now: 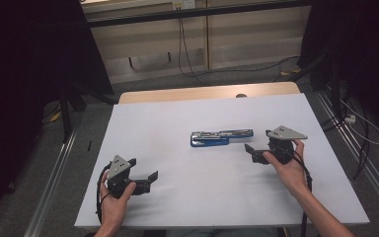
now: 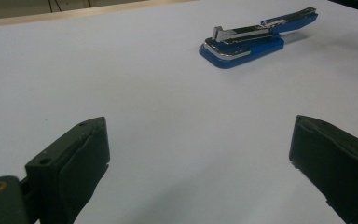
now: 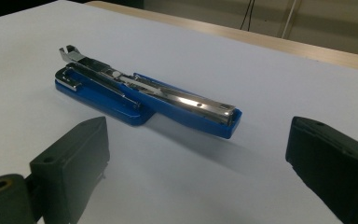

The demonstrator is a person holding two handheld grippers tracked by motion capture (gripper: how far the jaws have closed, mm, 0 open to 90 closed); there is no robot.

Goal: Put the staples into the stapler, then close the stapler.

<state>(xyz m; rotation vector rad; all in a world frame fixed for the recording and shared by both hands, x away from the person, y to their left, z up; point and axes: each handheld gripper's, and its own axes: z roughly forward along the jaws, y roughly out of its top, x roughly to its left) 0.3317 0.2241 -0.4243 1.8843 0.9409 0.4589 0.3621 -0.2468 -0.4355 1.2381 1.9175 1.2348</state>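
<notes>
A blue stapler (image 1: 221, 138) with a chrome staple channel lies swung open flat near the middle of the white table (image 1: 177, 113). My right gripper (image 1: 257, 140) is held just right of it, open and empty, its jaws pointing left at the stapler's near end. The right gripper view has the stapler (image 3: 144, 95) close ahead of the open gripper (image 3: 198, 149). My left gripper (image 1: 143, 169) rests at the front left, open, with nothing between its jaws. From the left gripper (image 2: 200, 149) the stapler (image 2: 256, 39) lies farther off, up and to the right.
A wooden strip (image 1: 207, 93) runs along the table's far edge. Behind it are a floor with loose cables (image 1: 187, 59) and a pale wall panel. Metal rails (image 1: 54, 173) flank the table on both sides. Dark curtains stand left and right.
</notes>
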